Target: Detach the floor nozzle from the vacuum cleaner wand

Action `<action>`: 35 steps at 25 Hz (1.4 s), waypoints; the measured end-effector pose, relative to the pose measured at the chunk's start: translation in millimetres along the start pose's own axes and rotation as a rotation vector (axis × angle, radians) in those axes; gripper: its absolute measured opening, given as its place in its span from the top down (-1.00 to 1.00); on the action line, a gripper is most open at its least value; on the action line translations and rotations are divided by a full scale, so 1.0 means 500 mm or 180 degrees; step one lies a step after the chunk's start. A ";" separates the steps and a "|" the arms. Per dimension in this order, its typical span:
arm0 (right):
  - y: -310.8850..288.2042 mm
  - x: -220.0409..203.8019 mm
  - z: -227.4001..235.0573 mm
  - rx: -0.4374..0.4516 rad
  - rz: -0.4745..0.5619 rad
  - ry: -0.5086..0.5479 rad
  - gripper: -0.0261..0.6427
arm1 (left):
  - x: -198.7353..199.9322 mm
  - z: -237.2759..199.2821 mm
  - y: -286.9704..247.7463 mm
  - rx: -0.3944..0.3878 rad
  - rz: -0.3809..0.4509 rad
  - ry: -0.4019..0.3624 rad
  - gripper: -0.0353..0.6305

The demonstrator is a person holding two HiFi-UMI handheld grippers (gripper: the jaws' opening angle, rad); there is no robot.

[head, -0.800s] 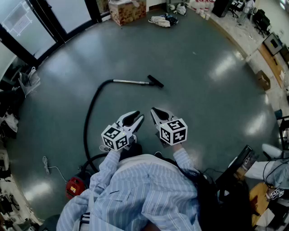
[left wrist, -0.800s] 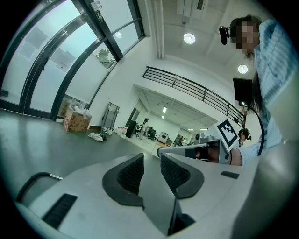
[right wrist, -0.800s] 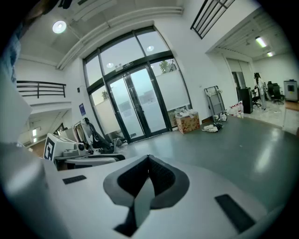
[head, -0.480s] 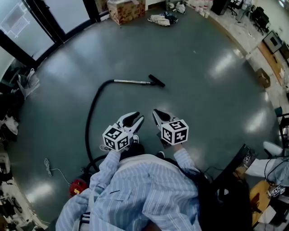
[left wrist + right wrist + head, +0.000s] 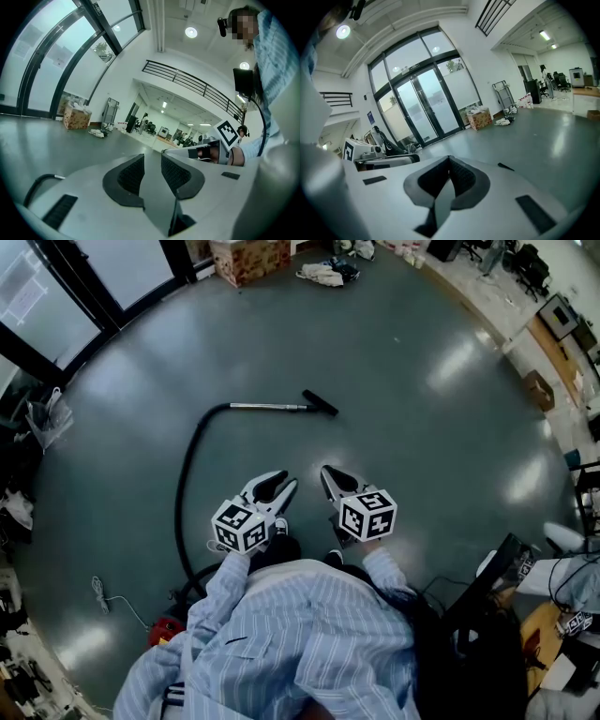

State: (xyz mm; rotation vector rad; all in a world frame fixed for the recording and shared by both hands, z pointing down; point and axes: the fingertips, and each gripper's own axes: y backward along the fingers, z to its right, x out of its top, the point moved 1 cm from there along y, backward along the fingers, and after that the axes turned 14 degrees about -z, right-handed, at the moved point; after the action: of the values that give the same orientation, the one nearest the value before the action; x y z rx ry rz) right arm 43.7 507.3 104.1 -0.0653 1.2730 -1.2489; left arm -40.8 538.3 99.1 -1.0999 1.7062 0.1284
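The vacuum's silver wand (image 5: 268, 407) lies flat on the grey floor, with the black floor nozzle (image 5: 321, 403) on its right end and a black hose (image 5: 185, 486) curving from its left end back toward me. Both grippers are held in the air in front of my body, well short of the wand. My left gripper (image 5: 284, 484) has its jaws apart with nothing between them (image 5: 152, 161). To its right, my right gripper (image 5: 327, 472) is shut and empty (image 5: 450, 161). The right gripper view shows the nozzle (image 5: 505, 166) as a small dark bar on the floor beyond the jaws.
The red vacuum body (image 5: 167, 628) sits on the floor behind my left side, with a white cable (image 5: 105, 592) nearby. A cardboard box (image 5: 248, 259) and a pile of cloth (image 5: 323, 274) lie far ahead by the glass doors. Desks and chairs line the right wall.
The grippers hold the same places in front of me. The view has shifted slightly, and the wand and nozzle still lie where they were.
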 end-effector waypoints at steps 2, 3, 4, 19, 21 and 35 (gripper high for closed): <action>-0.004 -0.004 0.000 -0.0025 -0.0022 -0.0012 0.91 | -0.002 -0.005 0.003 -0.0037 -0.0008 0.0018 0.55; -0.007 -0.006 0.000 -0.0038 -0.0038 -0.0021 0.91 | -0.003 -0.008 0.005 -0.0054 -0.0013 0.0028 0.55; -0.011 -0.007 -0.001 -0.0047 -0.0054 -0.0035 0.91 | -0.003 -0.012 0.007 -0.0068 -0.0017 0.0036 0.55; -0.112 0.058 -0.007 -0.0299 0.0063 -0.0320 0.91 | 0.015 -0.181 0.062 -0.0122 -0.0147 -0.0073 0.75; -0.116 0.060 -0.005 -0.0341 0.0053 -0.0359 0.91 | 0.012 -0.206 0.062 -0.0140 -0.0164 0.0019 0.75; -0.120 0.060 0.200 -0.0350 -0.0028 -0.0665 0.91 | 0.038 -0.235 -0.107 -0.0234 -0.0393 0.0173 0.75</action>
State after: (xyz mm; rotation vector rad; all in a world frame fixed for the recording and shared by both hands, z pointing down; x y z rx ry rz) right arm 71.3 404.6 160.9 -0.2743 1.1592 -1.1470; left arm -85.3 430.5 157.8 -1.2704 1.6877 0.0845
